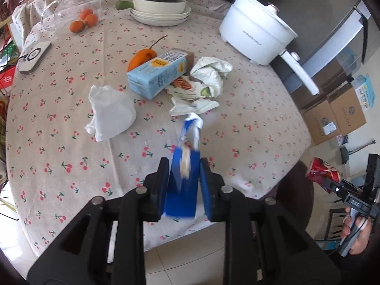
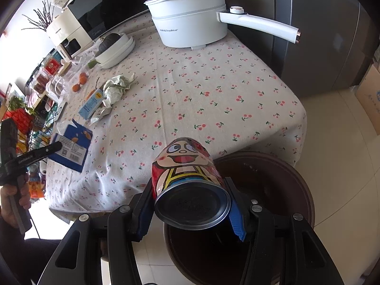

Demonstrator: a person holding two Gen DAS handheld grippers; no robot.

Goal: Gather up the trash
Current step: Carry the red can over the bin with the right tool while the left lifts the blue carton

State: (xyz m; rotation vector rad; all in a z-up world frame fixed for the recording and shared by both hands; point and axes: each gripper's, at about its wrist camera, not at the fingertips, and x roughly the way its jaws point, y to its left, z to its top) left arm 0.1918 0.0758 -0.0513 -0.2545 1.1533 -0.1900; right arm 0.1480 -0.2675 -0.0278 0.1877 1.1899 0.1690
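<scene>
My left gripper (image 1: 184, 166) is shut on a blue snack box (image 1: 182, 185) and holds it above the near table edge; the box also shows in the right wrist view (image 2: 71, 144). My right gripper (image 2: 190, 190) is shut on a red cartoon can (image 2: 187, 178), held over a dark brown bin (image 2: 285, 190) beside the table; the can also shows in the left wrist view (image 1: 323, 171). On the table lie a light blue carton (image 1: 156, 73), a crumpled wrapper (image 1: 204, 80) and a white tissue (image 1: 109, 111).
A white electric pot (image 1: 256, 35) with a long handle stands at the table's far right. Stacked plates with a squash (image 1: 161, 4), oranges (image 1: 83, 21), an orange pepper (image 1: 140, 57) and a remote (image 1: 33, 57) sit further back. Cardboard boxes (image 1: 337, 116) stand on the floor.
</scene>
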